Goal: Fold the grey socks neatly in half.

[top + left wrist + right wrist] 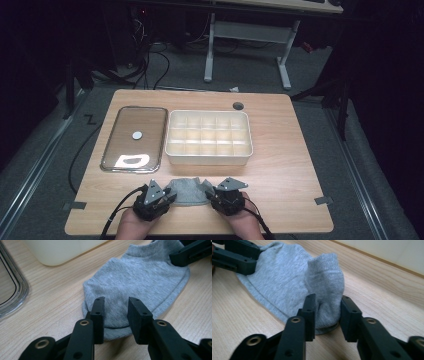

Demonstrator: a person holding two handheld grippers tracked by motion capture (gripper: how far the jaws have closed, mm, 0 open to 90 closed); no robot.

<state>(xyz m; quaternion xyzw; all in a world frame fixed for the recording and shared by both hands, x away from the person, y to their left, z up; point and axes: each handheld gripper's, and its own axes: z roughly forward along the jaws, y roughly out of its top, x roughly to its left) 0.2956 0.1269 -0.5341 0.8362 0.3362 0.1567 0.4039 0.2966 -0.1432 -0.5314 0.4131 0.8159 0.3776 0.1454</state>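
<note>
A grey sock (pixel 187 192) lies on the wooden table near its front edge, between my two grippers. My left gripper (pixel 170 196) stands over the sock's left end. In the left gripper view its jaws (pixel 115 306) straddle the flat sock (pixel 140 275) with a gap on both sides, open. My right gripper (pixel 210 194) is at the sock's right end. In the right gripper view its jaws (pixel 328 305) are shut on a bunched, upstanding fold of the sock (pixel 325 277), which fills the space between the pads.
A white box (pixel 209 159) with several compartments stands just behind the sock. A clear lid (pixel 112 150) lies to its left, with a small white disc (pixel 137 134) on it. A round cable hole (pixel 238 105) sits at the back of the table.
</note>
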